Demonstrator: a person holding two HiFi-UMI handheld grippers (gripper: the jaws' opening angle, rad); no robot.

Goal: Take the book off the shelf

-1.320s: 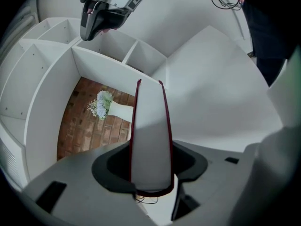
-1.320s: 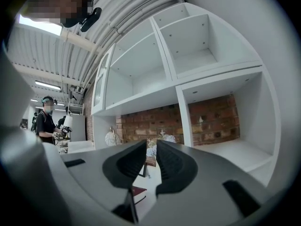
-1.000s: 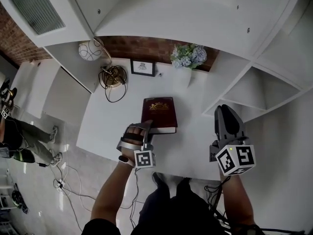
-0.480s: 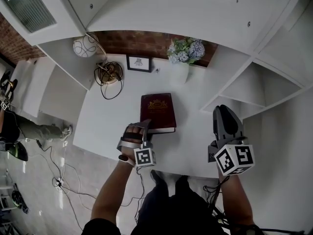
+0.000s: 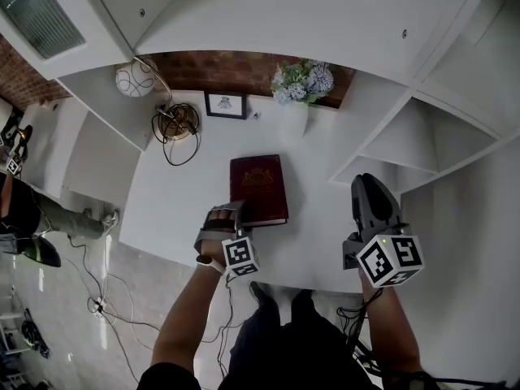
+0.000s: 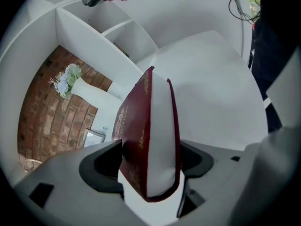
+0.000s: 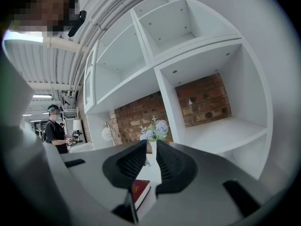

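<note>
white open-fronted shelving unit (image 5: 325, 23): rose behind and to the right of the table, with square compartments stacked up its right side.
white flat tabletop (image 5: 171, 193): ran from the foot of the shelving out towards the person's legs and carried everything listed below.
red-brown brick wall (image 5: 227, 67): showed through the open back of the shelving, just behind the vase.
right gripper (image 5: 370, 184): was held over the right side of the table, well apart from the book. Grey, with a marker cube at its rear. Jaws nearly together, with only a thin slit between them and nothing in it.
left gripper (image 5: 226, 215): tilted down at the book's near left corner. Jaws had just been opening and stood spread wide, one on each side of the book's near end. Book lay between them, and the pads were not seen to press on it.
dark red hardcover book (image 5: 257, 187): lay flat on the tabletop, off the shelf, with its gold-stamped cover up. Sat near the middle of the table, in front of the vase, white page edges turned to the left gripper's camera.
white vase of pale blue and white flowers (image 5: 302, 88): stood upright at the back of the table, against the brick.
lamp with a white globe shade (image 5: 132, 80): stood at the back left, with a dark cable looped beside its base.
small black-framed picture (image 5: 225, 105): stood upright at the back, between lamp and vase.
</note>
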